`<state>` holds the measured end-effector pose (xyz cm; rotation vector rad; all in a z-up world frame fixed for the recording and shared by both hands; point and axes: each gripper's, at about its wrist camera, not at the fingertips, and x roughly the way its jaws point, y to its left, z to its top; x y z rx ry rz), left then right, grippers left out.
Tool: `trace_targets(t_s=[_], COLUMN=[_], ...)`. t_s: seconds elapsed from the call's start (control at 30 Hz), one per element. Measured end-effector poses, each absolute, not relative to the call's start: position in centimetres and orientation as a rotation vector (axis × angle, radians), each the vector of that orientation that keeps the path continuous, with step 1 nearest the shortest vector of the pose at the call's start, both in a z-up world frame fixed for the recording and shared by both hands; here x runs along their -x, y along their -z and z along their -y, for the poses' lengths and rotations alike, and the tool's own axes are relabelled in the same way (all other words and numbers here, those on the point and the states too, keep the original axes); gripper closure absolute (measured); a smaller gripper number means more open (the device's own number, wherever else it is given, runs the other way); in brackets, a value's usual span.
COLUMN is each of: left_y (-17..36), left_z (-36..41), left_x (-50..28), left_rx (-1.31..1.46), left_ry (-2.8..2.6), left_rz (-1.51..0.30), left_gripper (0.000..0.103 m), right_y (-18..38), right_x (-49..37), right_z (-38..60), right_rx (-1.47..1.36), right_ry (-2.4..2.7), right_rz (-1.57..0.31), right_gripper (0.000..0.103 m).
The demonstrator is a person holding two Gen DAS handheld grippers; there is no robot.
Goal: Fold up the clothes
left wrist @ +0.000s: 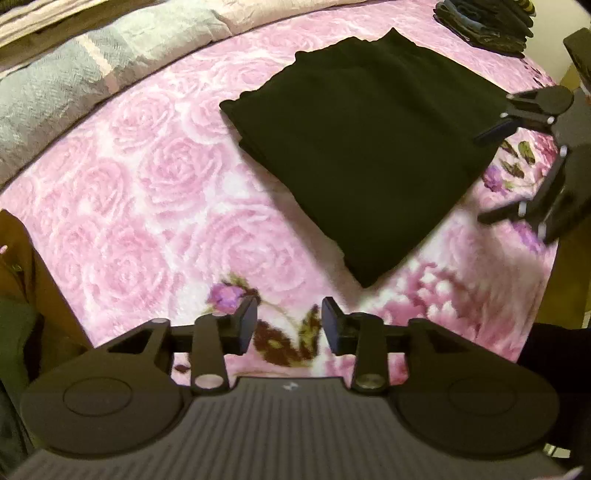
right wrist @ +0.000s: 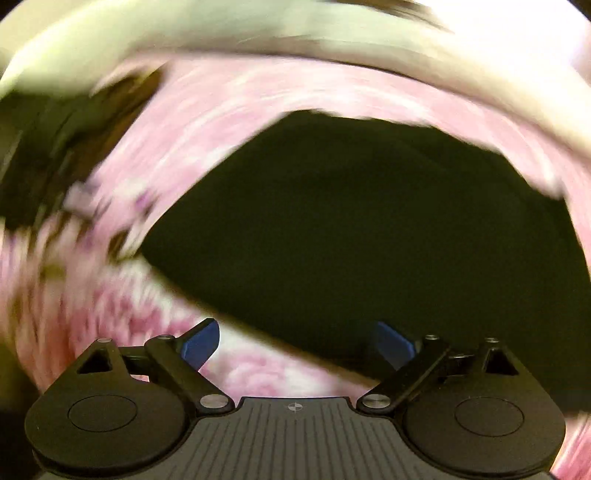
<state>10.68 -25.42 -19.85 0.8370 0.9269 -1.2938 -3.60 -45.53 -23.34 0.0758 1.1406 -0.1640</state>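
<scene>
The folded black garment (left wrist: 365, 147) is lying ahead of both grippers, right gripper (right wrist: 295, 343) nearer, left gripper (left wrist: 289, 325) farther back; both jaws are gaping empty.

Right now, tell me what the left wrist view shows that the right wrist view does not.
Only the left wrist view shows the stack of dark folded clothes, the grey plaid blanket, and both hand-held grippers: the left hand-held gripper open over the bedspread, the right hand-held gripper open beside the garment. Only the right wrist view shows its own blue pads, though it is blurred. Both show the folded black garment on the pink rose bedspread.
</scene>
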Motion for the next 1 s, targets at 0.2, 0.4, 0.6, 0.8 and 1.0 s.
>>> trace_targets(t_s=[0.2,0.4,0.6,0.8,1.0], left_y=[20.5,21.2,22.0,21.4,18.6], left_z=[25.7,26.1,26.4,28.7,34.9], left_x=[-10.6,-10.4,-10.6,-10.4,-8.6], left_rx=[-0.875,-0.915,-0.944,-0.918,-0.869], left_ry=[1.330,1.368,1.374,1.375,1.416], left_rz=[-0.854,-0.780,-0.749,-0.783,-0.727], left_gripper=[0.056,0.049,0.045,0.045,0.045], right_y=[27.0,31.5,32.6,27.4,17.8], right_x=[0.2,-1.9,-3.3,-3.8,0.5], right_z=[39.8,38.1,39.5,43.4,53.4], right_rx=[0.314,0.527,0.519,0.235,-0.279], right_ry=[-0.004,-0.044,0.028,0.090,0.285], right_rz=[-1.151,-1.124,-1.077,-0.997,-0.741], right_gripper=[0.009,0.014,0.058,0.084,0.085])
